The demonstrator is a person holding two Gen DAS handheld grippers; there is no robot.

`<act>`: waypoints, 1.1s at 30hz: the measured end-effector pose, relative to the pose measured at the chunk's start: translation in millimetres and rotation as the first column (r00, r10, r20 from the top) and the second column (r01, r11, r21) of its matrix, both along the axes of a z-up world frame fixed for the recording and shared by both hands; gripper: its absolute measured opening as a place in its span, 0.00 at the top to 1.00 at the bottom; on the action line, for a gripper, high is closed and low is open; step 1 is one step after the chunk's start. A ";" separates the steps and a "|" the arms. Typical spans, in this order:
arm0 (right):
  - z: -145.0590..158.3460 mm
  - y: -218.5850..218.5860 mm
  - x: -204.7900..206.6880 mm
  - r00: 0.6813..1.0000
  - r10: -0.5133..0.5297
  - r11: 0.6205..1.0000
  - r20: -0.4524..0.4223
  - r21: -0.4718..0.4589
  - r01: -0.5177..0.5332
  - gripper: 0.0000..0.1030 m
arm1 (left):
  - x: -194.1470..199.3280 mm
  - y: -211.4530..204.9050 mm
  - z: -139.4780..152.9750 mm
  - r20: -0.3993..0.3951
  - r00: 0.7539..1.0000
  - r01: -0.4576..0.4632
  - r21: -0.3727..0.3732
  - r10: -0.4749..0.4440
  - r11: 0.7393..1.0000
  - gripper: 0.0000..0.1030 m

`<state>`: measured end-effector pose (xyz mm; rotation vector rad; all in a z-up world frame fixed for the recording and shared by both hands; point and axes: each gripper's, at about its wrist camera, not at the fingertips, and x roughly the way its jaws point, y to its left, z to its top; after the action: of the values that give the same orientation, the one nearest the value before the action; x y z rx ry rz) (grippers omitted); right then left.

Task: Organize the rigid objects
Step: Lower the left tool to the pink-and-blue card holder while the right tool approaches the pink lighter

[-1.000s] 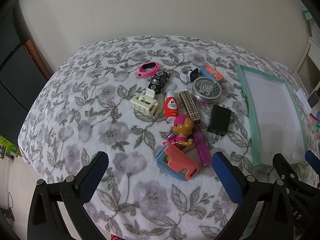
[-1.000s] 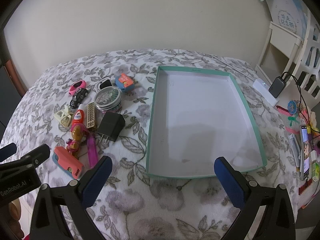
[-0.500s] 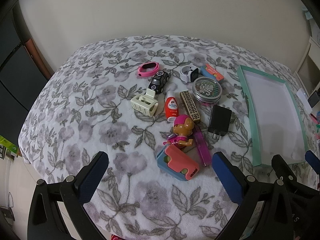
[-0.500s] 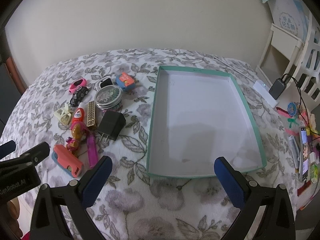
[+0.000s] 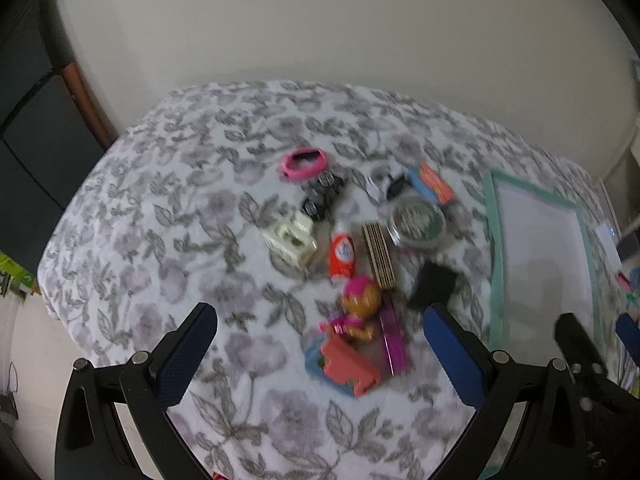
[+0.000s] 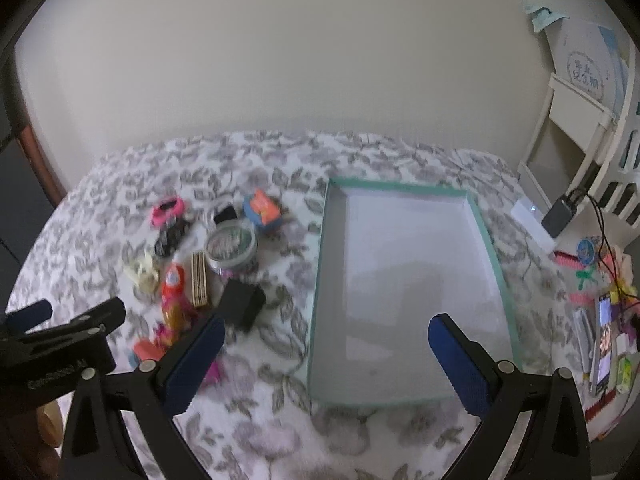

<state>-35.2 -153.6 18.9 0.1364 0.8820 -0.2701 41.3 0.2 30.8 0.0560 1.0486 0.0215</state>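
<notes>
Several small rigid objects lie in a cluster on the floral cloth: a pink ring (image 5: 303,163), a black toy car (image 5: 321,197), a cream clip (image 5: 291,241), a red bottle (image 5: 342,255), a round tin (image 5: 416,222), a black charger (image 5: 432,289), a toy dog (image 5: 358,308) and a pink-and-blue case (image 5: 346,368). A teal-rimmed white tray (image 6: 492,248) lies to their right, with nothing in it. My left gripper (image 5: 320,354) is open and empty above the near cluster. My right gripper (image 6: 322,362) is open and empty over the tray's near edge.
The cloth-covered table ends at a cream wall behind. A white shelf (image 6: 576,128), a cabled power bank (image 6: 560,214) and a phone (image 6: 604,344) among small clutter sit at the right. A dark cabinet (image 5: 28,152) stands at the left.
Both views have shifted and blurred: both grippers have moved forward and tilted, so the objects and tray sit lower in the frames. Nothing was grasped.
</notes>
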 end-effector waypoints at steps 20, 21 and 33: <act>-49.2 31.0 80.0 0.987 0.127 0.983 -0.103 0.144 -0.112 0.10 | 35.6 42.7 -53.6 -0.145 0.963 -0.231 -0.020 0.226 0.973 0.02; -54.5 34.7 79.0 0.983 0.140 0.982 -0.119 0.141 -0.123 0.13 | 34.2 42.8 -57.6 -0.160 0.960 -0.236 -0.012 0.231 0.972 0.02; -82.3 36.6 67.5 0.967 0.132 0.984 -0.220 0.150 -0.100 0.18 | 24.5 35.8 -103.6 -0.328 0.923 -0.233 -0.067 0.199 0.970 0.12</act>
<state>32.3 -116.9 -63.4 0.1836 1.1346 -0.1159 65.9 36.0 -72.9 -0.1576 1.3760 0.1630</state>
